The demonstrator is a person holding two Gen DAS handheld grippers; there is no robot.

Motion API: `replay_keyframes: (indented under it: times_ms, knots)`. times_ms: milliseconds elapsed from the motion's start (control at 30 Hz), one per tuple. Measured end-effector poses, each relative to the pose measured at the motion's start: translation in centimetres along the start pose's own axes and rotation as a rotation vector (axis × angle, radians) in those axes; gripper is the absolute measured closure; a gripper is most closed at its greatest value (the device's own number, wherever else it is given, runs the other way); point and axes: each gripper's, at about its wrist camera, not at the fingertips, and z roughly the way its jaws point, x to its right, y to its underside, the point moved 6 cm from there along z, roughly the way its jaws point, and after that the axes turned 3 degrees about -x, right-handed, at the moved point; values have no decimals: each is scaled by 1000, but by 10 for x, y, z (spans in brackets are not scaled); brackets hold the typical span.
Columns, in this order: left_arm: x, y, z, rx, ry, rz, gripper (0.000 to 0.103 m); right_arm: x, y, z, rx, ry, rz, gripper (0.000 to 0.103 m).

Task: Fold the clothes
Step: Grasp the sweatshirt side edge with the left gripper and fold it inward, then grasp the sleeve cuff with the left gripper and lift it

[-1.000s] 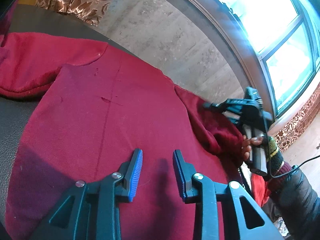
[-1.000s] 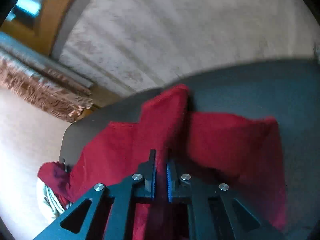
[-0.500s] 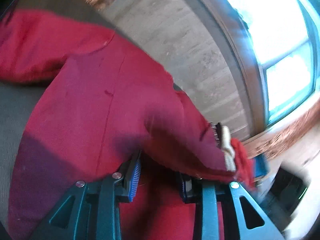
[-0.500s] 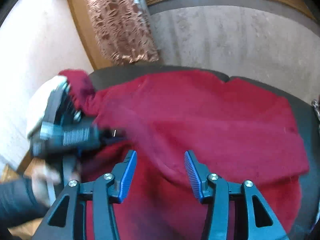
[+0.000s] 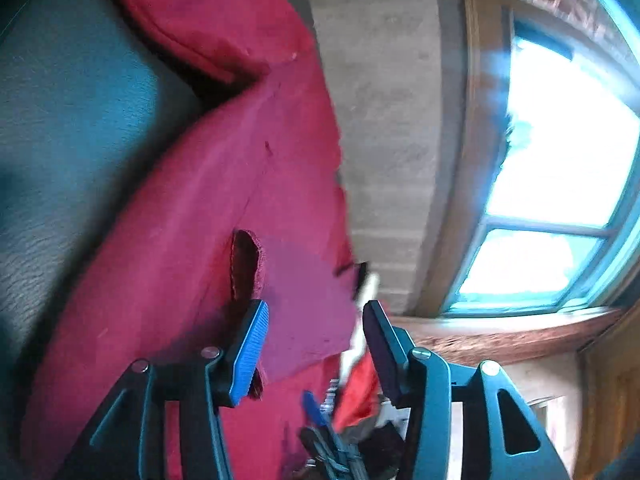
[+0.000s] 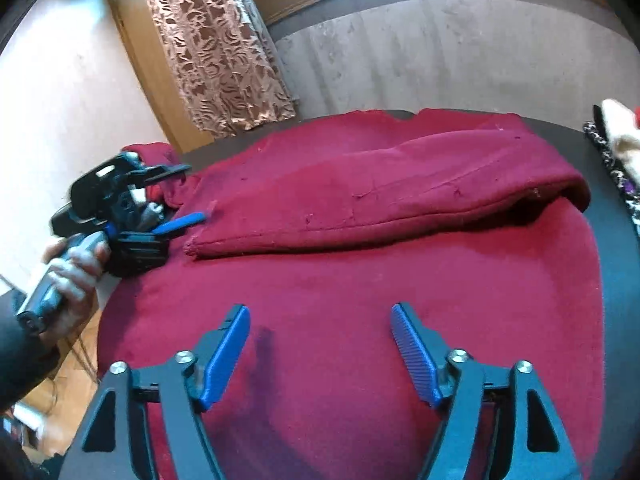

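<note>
The right tongs (image 6: 320, 344) hover wide open and empty just above the red garment (image 6: 400, 280), which lies spread over the dark surface (image 6: 616, 240). Ahead of them, one sleeve (image 6: 400, 200) lies folded across the body. To their left, a hand (image 6: 72, 268) holds the left tongs (image 6: 176, 196) at the garment's edge, parted and apparently gripping nothing, though that view is blurred.
</note>
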Motion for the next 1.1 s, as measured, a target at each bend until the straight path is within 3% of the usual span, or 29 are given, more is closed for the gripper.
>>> replay_keyframes:
  times_ms: [333,500,633,700,733,767,867,967,1100]
  knots:
    - [19,-14,2,122,-459,160,51,1,-2,-5,34,-141,77,20]
    - [22,-20,22,94,-435,177,48,1,-2,-4,35,-158,78,18]
    - [31,-21,38,36,-398,159,51,-2,-3,-4,34,-201,71,8]
    - [35,-20,52,-29,-364,147,65,-4,-2,-5,29,-226,65,2]
    - [39,-21,59,-44,-387,163,92,-4,-2,-5,28,-239,66,0]
    - [45,-21,64,-55,-406,184,97,-4,-2,-5,28,-250,68,0]
    - [86,-18,62,-28,-402,326,97,-3,-3,-7,37,-272,86,0]
    - [172,-18,58,20,-284,494,97,-4,-2,-7,38,-271,86,0]
    - [284,-5,64,54,-185,720,97,-5,-2,-7,39,-270,86,0]
